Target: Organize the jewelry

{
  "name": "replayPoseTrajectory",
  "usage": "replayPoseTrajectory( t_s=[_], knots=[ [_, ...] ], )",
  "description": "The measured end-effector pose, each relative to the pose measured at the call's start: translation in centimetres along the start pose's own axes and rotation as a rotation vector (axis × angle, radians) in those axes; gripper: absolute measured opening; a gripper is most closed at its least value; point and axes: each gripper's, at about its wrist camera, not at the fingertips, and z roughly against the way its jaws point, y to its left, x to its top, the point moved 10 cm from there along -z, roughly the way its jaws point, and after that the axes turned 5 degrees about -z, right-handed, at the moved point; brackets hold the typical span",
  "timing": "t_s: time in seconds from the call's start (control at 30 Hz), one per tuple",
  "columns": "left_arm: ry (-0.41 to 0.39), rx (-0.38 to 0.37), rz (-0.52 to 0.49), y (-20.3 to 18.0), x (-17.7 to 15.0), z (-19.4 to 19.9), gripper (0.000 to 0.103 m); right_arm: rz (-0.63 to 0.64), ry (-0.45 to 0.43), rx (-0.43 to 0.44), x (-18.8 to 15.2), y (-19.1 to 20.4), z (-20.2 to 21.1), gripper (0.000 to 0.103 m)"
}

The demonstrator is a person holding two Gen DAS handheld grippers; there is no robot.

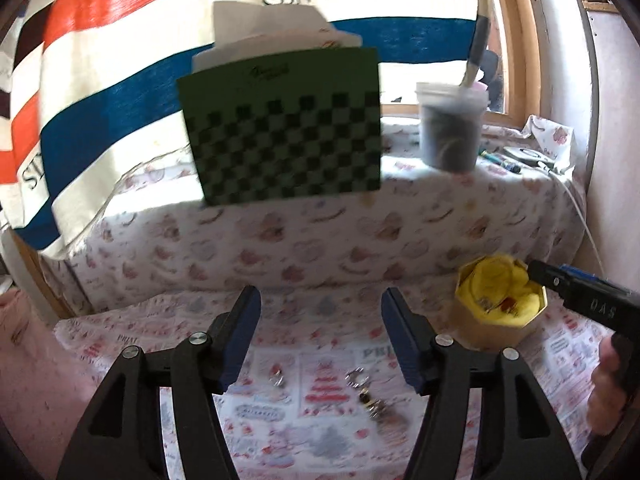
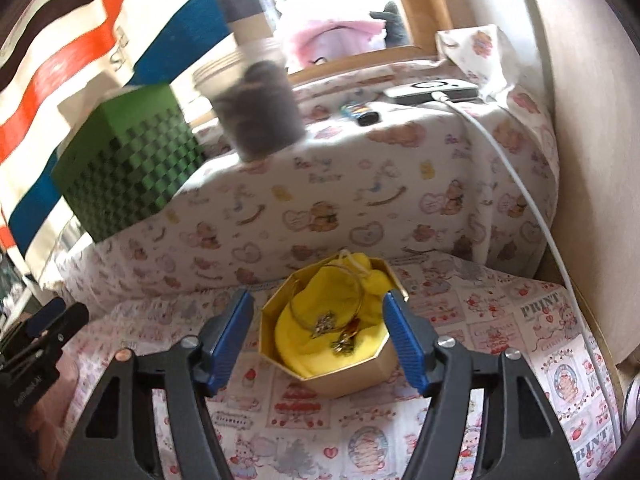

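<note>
Through the left wrist view, my left gripper (image 1: 320, 336) hangs with its fingers spread wide and empty above the loose silver and gold jewelry pieces (image 1: 366, 394) lying on the patterned tabletop cloth (image 1: 304, 440). I judge collecting is partway through; next I must lower and pinch one small piece.

The right wrist view shows my right gripper (image 2: 318, 338), fingers apart and empty, over the gold octagonal box with yellow lining (image 2: 332, 340); only here can I see a thin gold bangle (image 2: 326, 300) and charms inside.
</note>
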Motion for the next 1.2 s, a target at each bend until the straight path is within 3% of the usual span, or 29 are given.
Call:
replayPoseTrajectory(
  t_s=[0.13,0.3,0.37,0.57,0.77,0.9,1.03,1.2],
  knots=[
    [0.01,-0.011,0.067,1.7,-1.2,-0.6,0.061,0.021,0.006,-0.022,-0.5,-0.1,-0.6,0.066],
    [0.036,0.031,0.094,3.8,-3.0,-2.6,0.062,0.026,0.006,-0.039,-1.0,-0.2,-1.1,0.073],
    [0.077,0.052,0.099,4.7,-3.8,-3.9,0.062,0.023,0.013,-0.031,-1.1,0.1,-1.2,0.075],
    [0.198,0.009,0.213,7.2,-6.3,-6.9,0.062,0.061,0.017,-0.031,-1.8,1.1,-1.2,0.076],
    [0.27,0.16,0.155,8.8,-8.0,-9.2,0.056,0.072,0.033,-0.058,-2.1,0.9,-1.9,0.076],
    [0.306,0.103,0.146,7.7,-8.5,-10.1,0.054,0.066,0.042,-0.074,-2.2,0.4,-2.4,0.076],
    [0.342,0.125,0.082,6.7,-9.2,-10.7,0.046,0.072,0.039,-0.076,-2.2,0.5,-2.3,0.076],
    [0.361,0.135,0.069,6.4,-9.4,-10.4,0.045,0.061,0.028,-0.089,-2.0,0.3,-2.0,0.076]
  ],
)
